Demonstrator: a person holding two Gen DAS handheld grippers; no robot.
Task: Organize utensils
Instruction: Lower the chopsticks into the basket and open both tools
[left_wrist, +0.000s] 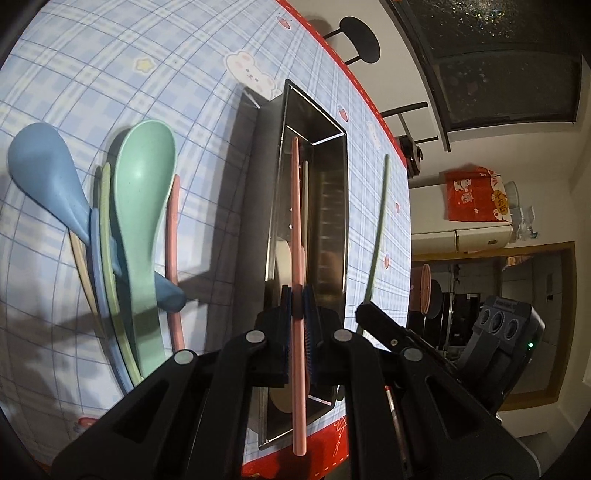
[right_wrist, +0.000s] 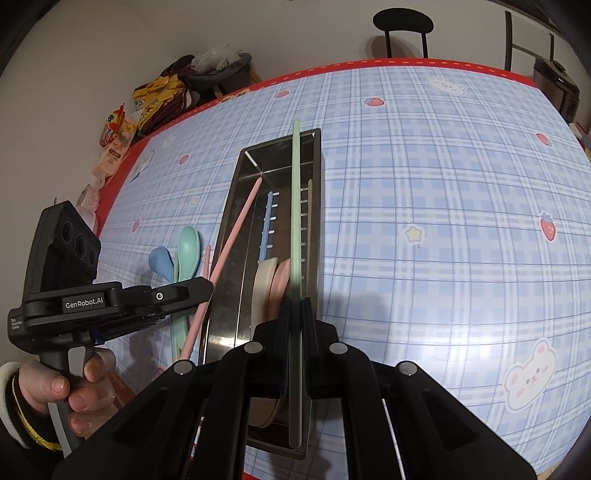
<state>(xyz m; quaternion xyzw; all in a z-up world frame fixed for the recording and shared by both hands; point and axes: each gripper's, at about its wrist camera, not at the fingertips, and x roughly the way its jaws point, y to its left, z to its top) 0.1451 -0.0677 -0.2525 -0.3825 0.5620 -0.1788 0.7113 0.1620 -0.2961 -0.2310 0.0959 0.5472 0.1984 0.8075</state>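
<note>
Chopsticks fill both grippers. The left gripper (left_wrist: 298, 295) has its fingers clamped on a pink chopstick (left_wrist: 297, 206), the right gripper (right_wrist: 295, 310) on a green chopstick (right_wrist: 295, 206). Each stick's long axis runs along the metal tray (right_wrist: 225, 236) on the desk (right_wrist: 443, 221), directly over it. The green one lies closer to parallel; lowering it seems the simpler move.
</note>
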